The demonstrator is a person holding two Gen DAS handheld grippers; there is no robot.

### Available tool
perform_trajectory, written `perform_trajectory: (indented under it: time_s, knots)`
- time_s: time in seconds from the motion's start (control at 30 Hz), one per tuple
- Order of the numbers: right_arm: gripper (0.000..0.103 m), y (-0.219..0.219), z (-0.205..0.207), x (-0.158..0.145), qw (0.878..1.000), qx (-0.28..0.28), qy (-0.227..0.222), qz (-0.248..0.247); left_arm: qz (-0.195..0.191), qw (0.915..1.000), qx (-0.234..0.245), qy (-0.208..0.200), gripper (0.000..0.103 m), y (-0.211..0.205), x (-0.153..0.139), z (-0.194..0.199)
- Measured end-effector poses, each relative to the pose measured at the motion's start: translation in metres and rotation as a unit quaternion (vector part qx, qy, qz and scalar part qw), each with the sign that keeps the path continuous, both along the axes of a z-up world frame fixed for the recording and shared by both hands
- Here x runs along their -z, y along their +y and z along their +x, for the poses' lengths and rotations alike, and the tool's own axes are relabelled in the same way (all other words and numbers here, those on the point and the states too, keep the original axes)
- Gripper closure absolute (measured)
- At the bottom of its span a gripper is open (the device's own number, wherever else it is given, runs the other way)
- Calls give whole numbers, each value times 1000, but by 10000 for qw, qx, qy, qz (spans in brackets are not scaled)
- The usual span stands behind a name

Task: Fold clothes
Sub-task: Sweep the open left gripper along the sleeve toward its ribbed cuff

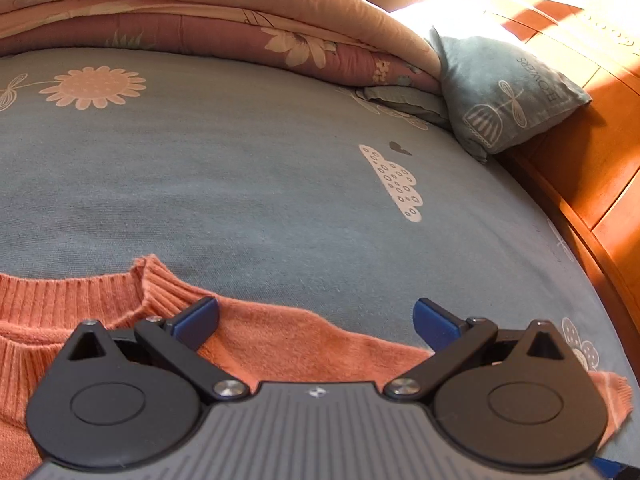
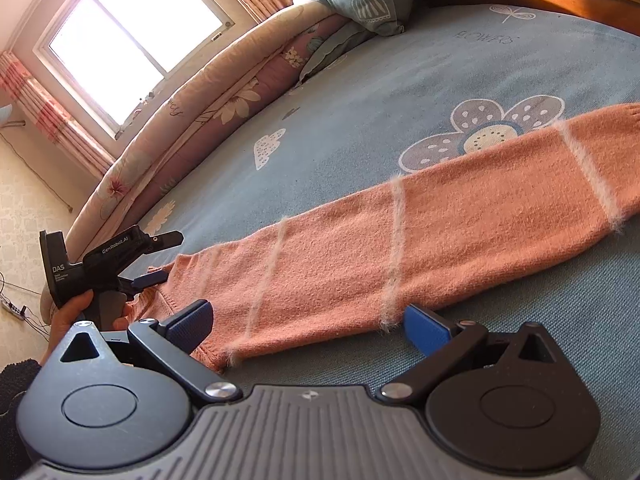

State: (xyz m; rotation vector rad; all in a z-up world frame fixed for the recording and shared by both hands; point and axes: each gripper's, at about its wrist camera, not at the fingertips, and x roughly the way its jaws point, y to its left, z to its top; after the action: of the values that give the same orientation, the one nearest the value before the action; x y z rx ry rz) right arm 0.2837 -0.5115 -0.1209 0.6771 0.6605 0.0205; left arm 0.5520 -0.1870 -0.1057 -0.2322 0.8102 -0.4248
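- While an orange knitted sweater lies spread flat on a bed, two hand-held grippers hover just over it, both with jaws spread wide and holding nothing.
- The left gripper sits above the shoulder area, just right of the ribbed collar in its own view. In the right wrist view it appears at the left, held in a hand.
- The right gripper straddles the near edge of a sleeve, which stretches away to the far right, its cuff near the frame edge.
- The step in hand looks like folding the sleeve across the body. To do it well, I would judge that the jaws should close on the full thickness of the knit at the edge, lift only slightly, and carry the sleeve over without dragging or bunching.
- The sweater is a soft, fuzzy knit with thin, pale, hairy stripes across the sleeve; it will likely stretch and sag when lifted.
- The bed sheet is smooth blue-grey cotton printed with flowers. A rolled floral quilt and a blue-grey pillow lie at the far side, beside a wooden headboard.
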Motion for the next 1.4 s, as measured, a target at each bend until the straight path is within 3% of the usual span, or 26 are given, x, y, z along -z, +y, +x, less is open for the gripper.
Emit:
perform_trajectory:
  time_s: [0.07,0.23,0.37,0.53,0.6,0.7,0.9,1.03,1.1,1.17,1.23,1.4]
  knots:
    - [0,-3,-1,0,10000,51,-24,45,56,9999,-134,-92,1,-1,-4,1]
    - [0,-9,-5,-2,9998,184,-91,83,-196,9995,190,-164,1,-2,-16,-14]
    - [0,-9,-5,-3,9997,192,-93,76,-223,9992,339,54,1,-4,-11,-13]
    - [0,-9,-4,-3,9998,169,-86,56,-542,9983,74,200,1,-4,-5,-14]
    - [0,-10,-4,-2,9998,181,-89,86,-840,9962,156,189,1,-4,-5,-24]
    - [0,-10,-3,-1,9998,185,-78,94,-894,9952,349,189,1,-13,-4,-30]
    - [0,-6,-3,-3,9999,137,-90,35,-333,9993,21,145,1,-29,0,-6]
    - [0,-10,-5,-4,9997,196,-103,32,-136,9998,7,137,1,-33,-15,-22]
    - [0,-12,-6,-5,9996,247,-102,52,432,9987,20,266,1,-44,-20,-35]
    - [0,-14,-7,-7,9995,287,-109,70,1238,9921,175,88,1,-64,-20,-45]
    - [0,-14,-9,-9,9995,283,-131,77,1679,9850,402,-54,1,-84,-19,-47]
    - [0,-16,-14,-17,9992,318,-224,26,1757,9818,593,423,1,-115,-6,-30]
